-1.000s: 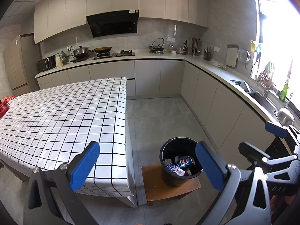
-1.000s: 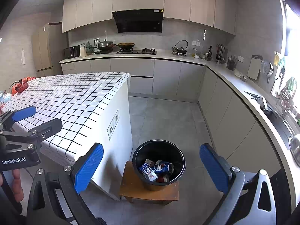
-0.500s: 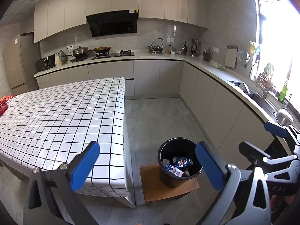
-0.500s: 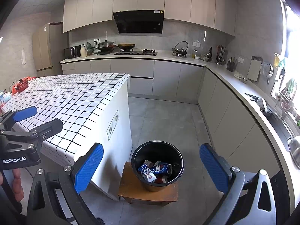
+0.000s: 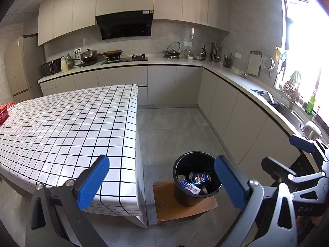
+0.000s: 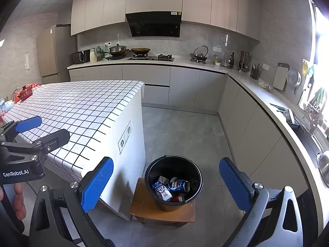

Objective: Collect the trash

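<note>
left gripper [image 5: 162, 183]: jaws wide apart, nothing held
right gripper [image 6: 165, 182]: spread wide, nothing held
bucket [image 6: 150, 170]: black, on wooden stool [image 6: 144, 210], below and between the right fingers
trash: blue can [image 6: 177, 186], carton [image 6: 161, 189] inside bucket; other items possibly, unclear
table [image 5: 61, 127]: grid cloth, left of both grippers

Your bucket [image 6: 173, 182] of trash [image 6: 170, 187] sits on the stool [image 6: 162, 213], right of the table [image 6: 82, 107], with counters [image 6: 267, 103] behind.
</note>
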Demonstrator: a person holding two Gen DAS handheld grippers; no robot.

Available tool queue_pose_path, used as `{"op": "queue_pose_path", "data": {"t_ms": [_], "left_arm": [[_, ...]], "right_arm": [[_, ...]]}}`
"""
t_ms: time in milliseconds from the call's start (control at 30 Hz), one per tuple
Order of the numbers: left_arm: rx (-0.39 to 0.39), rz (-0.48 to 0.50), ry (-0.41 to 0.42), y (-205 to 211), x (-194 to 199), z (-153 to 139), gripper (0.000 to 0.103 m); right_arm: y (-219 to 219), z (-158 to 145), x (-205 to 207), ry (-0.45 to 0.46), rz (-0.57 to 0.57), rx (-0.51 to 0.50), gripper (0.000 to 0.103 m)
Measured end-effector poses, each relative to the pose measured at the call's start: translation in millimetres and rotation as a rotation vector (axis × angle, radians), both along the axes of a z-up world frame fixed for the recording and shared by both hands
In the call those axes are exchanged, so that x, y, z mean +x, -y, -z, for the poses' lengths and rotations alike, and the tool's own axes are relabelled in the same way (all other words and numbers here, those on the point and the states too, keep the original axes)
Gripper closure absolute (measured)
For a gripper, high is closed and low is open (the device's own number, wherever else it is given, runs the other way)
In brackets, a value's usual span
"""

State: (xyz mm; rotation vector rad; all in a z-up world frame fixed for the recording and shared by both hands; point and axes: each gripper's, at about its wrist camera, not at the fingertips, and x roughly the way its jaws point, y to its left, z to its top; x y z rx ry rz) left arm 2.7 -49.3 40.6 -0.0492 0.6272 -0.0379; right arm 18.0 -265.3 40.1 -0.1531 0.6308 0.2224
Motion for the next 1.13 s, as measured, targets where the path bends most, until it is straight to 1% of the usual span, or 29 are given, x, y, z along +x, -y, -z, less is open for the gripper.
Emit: {"op": "queue_pose_path", "data": {"t_ms": [567, 933, 1067, 1133], "left_arm": [[-0.008, 0.016, -0.003, -0.3, 1.5, 1.2, 0.0], [0.026, 0.049, -0.012, 2.8, 4.1, 7.5, 0.0], [0.018, 0.064, -0.005, 1.1, 4.9, 7.8, 0.001], [0.003, 0.066, -0.014, -0.9, 6.1, 8.8, 0.001]], "right_arm": [[-4.1, 1.2, 0.5, 0.007, -0.002, -0.008, 0.0], [-3.9, 1.8, 1.8, 0.006, 0.004, -0.016, 0.0], [-3.5, 2.3, 2.5, 0.007, 0.007, -0.019, 0.0], [-3.3, 2.6, 3.1, 0.006, 0.008, -0.02, 0.0]]}}
